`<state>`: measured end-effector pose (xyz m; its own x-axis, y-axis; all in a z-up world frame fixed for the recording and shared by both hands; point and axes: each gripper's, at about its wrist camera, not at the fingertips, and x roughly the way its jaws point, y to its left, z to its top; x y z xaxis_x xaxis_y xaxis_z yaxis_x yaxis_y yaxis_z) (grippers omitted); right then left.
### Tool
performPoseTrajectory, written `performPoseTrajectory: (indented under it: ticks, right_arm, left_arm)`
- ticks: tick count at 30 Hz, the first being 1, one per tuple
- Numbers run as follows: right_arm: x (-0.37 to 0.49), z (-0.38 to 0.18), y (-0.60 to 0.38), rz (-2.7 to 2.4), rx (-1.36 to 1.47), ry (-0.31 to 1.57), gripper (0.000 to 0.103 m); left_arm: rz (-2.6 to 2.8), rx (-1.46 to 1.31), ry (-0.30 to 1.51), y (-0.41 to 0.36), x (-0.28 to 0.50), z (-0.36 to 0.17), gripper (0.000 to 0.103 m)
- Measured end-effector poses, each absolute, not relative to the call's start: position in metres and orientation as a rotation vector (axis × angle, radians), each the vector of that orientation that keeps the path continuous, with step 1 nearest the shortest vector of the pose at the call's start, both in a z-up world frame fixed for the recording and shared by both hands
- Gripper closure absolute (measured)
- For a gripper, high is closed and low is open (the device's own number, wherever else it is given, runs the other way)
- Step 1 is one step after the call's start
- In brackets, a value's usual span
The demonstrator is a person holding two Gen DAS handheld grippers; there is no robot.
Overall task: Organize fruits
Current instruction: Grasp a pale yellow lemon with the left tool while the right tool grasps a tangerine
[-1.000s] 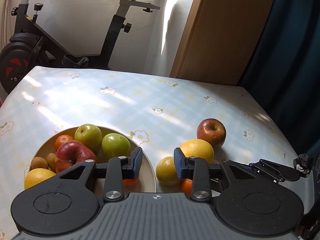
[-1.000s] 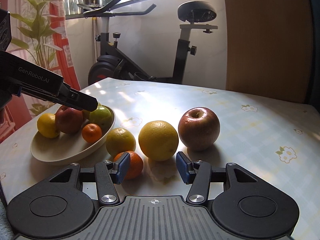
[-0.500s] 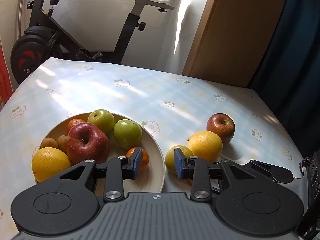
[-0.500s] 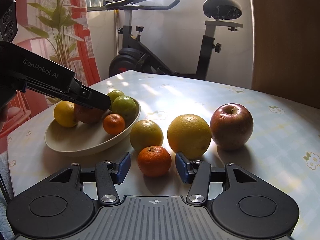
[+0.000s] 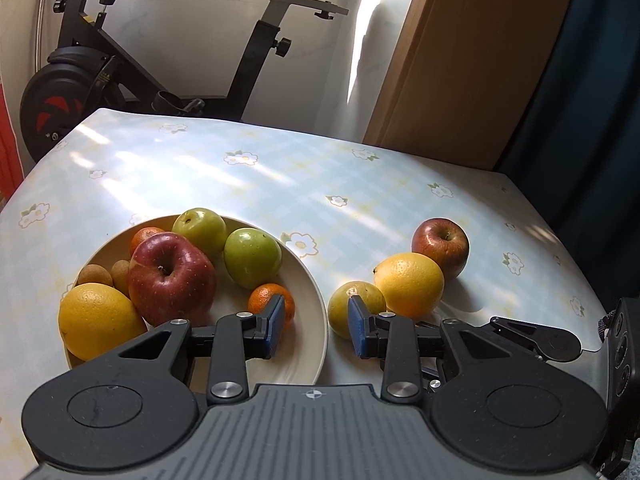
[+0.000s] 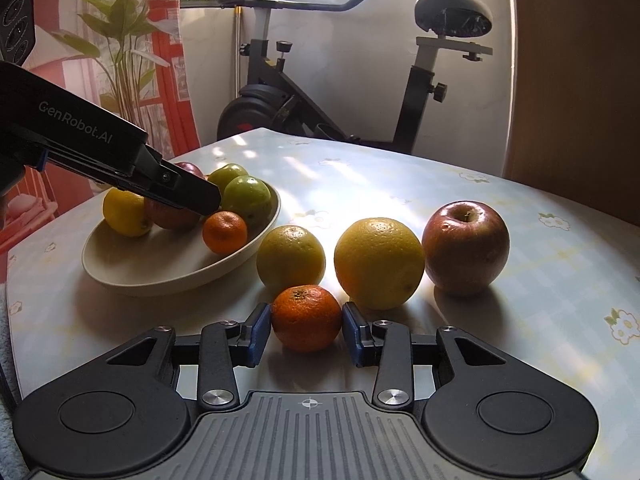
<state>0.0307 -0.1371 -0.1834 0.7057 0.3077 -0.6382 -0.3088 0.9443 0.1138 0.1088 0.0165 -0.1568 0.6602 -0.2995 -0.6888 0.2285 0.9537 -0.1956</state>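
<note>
Fruit in a bowl and in a row on the table

The bowl [image 6: 120, 272] sits to the left on the table [image 6: 400, 184], holding apples, oranges and tangerines. Right of it stand a small orange [image 6: 290, 260], a bigger orange [image 6: 378, 262] and an apple [image 6: 466, 246] in a row. A tangerine [image 6: 306, 318] lies before the two oranges. An exercise bike [image 6: 280, 96] stands behind the table.

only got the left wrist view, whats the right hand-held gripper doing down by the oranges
Observer: The right hand-held gripper has just closed its jaws on a small mandarin that your view hides.
Operator: lifted yet
Observer: No, it sits on the table, just in front of the yellow-green orange and the large orange.
Operator: so how many loose
Observer: Four outside the bowl: those three plus the red apple.
</note>
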Motion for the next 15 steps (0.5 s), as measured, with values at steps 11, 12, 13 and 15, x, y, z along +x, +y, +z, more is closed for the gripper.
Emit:
performPoseTrajectory:
  ticks: [11, 12, 13, 15]
  right_arm:
    - [0.024, -0.182, -0.199, 0.16, 0.21, 0.673, 0.067]
    - [0.023, -0.184, -0.204, 0.149, 0.239, 0.672, 0.067]
    - [0.024, -0.185, -0.208, 0.138, 0.264, 0.669, 0.067]
    - [0.025, -0.186, -0.208, 0.13, 0.261, 0.665, 0.067]
  left_arm:
    - [-0.356, -0.061, 0.806, 0.007, 0.107, -0.16, 0.067]
    - [-0.366, -0.051, 0.808, 0.005, 0.107, -0.161, 0.067]
    - [-0.373, -0.043, 0.81, 0.003, 0.108, -0.161, 0.067]
    - [-0.393, -0.023, 0.82, -0.001, 0.109, -0.163, 0.067]
